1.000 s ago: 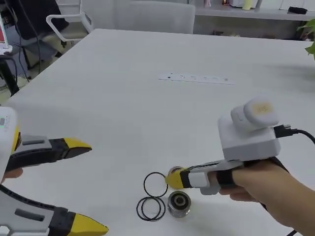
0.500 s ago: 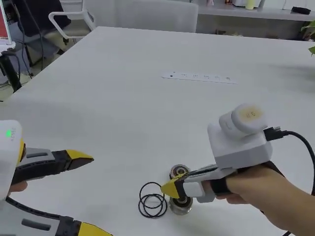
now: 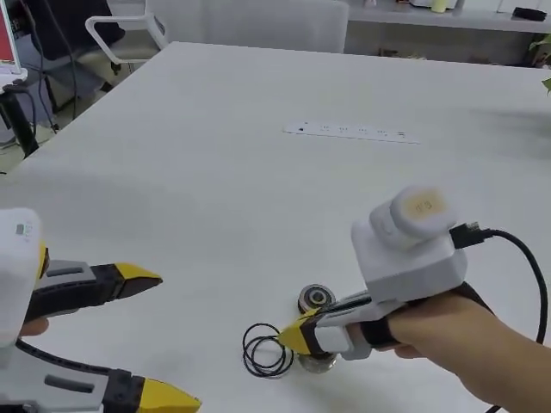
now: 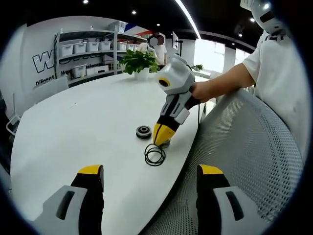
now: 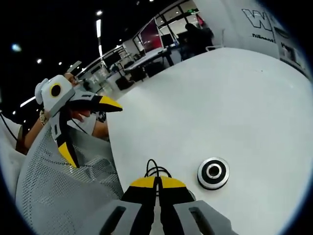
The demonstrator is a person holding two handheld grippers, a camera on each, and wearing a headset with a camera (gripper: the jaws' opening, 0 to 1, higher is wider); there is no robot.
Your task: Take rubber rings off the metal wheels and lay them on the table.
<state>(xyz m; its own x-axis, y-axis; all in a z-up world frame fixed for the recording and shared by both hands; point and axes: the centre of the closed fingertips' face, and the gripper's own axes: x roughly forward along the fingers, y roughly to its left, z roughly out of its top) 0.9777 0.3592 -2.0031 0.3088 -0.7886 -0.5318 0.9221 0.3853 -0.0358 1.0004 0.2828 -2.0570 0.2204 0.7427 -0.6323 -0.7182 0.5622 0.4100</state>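
White tabletop (image 3: 258,172) spreads beneath both grippers. On it the right gripper (image 3: 290,336) has its jaws pressed together, with the tips against the pile of rubber rings (image 3: 263,353); I cannot tell whether a ring is pinched. One metal wheel (image 3: 315,298) sits at 1 o'clock from the rings, and a second wheel (image 3: 317,365) is partly under that gripper. At 9 o'clock the left gripper (image 3: 165,339) gapes wide, holding nothing.

Soft, even overhead light. The matte white tabletop (image 3: 215,189) is bright with no glare, and there's a faint soft shadow under the white-and-yellow right gripper (image 3: 288,335). Head view sharp. Gripper views bend strongly at the edges. The long ceiling light strip (image 4: 188,17) is blown out against a dark ceiling.
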